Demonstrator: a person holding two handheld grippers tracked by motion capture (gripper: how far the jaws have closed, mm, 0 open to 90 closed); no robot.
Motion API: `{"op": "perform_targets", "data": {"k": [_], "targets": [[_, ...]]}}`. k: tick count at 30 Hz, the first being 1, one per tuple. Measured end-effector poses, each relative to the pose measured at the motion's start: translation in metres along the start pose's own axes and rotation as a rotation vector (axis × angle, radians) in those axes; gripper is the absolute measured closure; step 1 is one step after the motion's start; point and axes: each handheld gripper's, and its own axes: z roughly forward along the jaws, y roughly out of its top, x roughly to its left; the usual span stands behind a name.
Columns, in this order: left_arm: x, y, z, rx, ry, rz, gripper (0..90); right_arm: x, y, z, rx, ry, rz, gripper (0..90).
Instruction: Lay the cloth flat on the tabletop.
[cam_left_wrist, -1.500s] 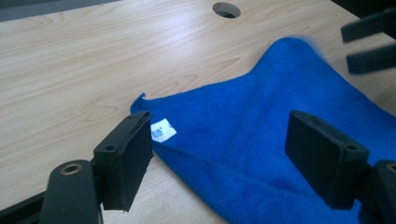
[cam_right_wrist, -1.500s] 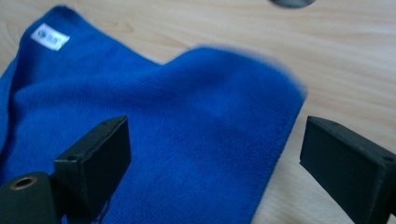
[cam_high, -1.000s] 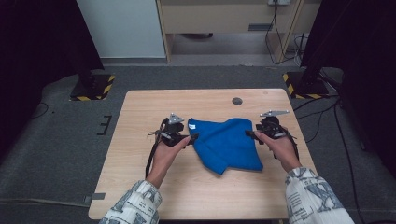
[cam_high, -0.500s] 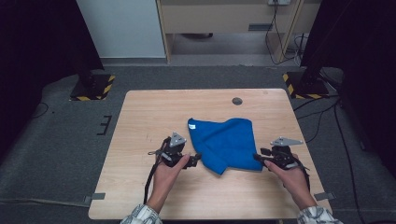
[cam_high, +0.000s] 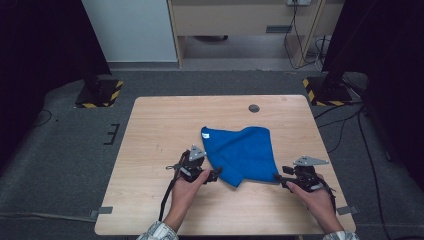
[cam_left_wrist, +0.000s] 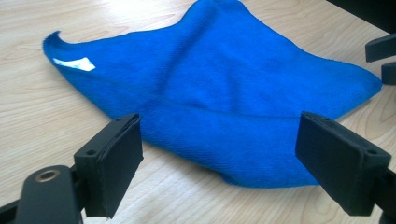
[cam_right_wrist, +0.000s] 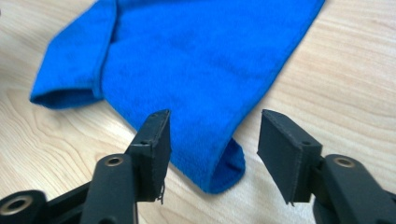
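Note:
A blue cloth (cam_high: 242, 152) lies rumpled on the wooden table (cam_high: 165, 125), with a white label (cam_high: 206, 135) at its far left corner. My left gripper (cam_high: 217, 174) rests at the cloth's near left edge, jaws wide apart. In the left gripper view the cloth (cam_left_wrist: 224, 93) spreads ahead of the left gripper (cam_left_wrist: 222, 140), its near fold lying between the jaws untouched; these jaws have just been opening. My right gripper (cam_high: 278, 177) is at the near right corner. In the right gripper view that corner of the cloth (cam_right_wrist: 196, 60) lies between the right gripper's (cam_right_wrist: 215, 135) jaws, which have just been opening and do not press it.
A small dark round hole (cam_high: 254, 108) sits near the table's far edge. Yellow-and-black striped stand bases (cam_high: 100, 92) (cam_high: 327, 90) flank the far corners on the floor. Cables (cam_high: 350, 130) trail at the right. The other gripper's jaw tips (cam_left_wrist: 380, 56) show past the cloth.
Both hands have drawn back toward the near edge of the table, each gripper now at a near corner of the cloth. The cloth's near side looks narrower than before.

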Motion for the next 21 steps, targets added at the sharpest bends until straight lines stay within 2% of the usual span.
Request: {"op": "perform_targets", "data": {"k": [4, 8, 14, 17, 21], "targets": [[-0.011, -0.001, 0.005, 0.020, -0.012, 0.017, 14.1, 0.003, -0.005, 0.001, 0.008, 0.005, -0.004, 39.4], [-0.021, -0.002, 0.012, 0.036, -0.014, 0.059, 16.6, 0.005, -0.008, 0.002, 0.027, -0.004, -0.025, 40.1], [-0.030, -0.002, 0.018, 0.038, -0.026, 0.069, 16.4, 0.004, -0.013, 0.004, 0.036, 0.004, -0.015, 45.0], [-0.033, -0.002, 0.021, 0.043, -0.030, 0.069, 15.6, 0.006, -0.013, 0.006, 0.038, 0.013, -0.027, 47.2], [-0.039, -0.001, 0.024, 0.046, -0.038, 0.081, 14.6, 0.010, -0.012, 0.009, 0.040, 0.024, -0.040, 57.3]]}}
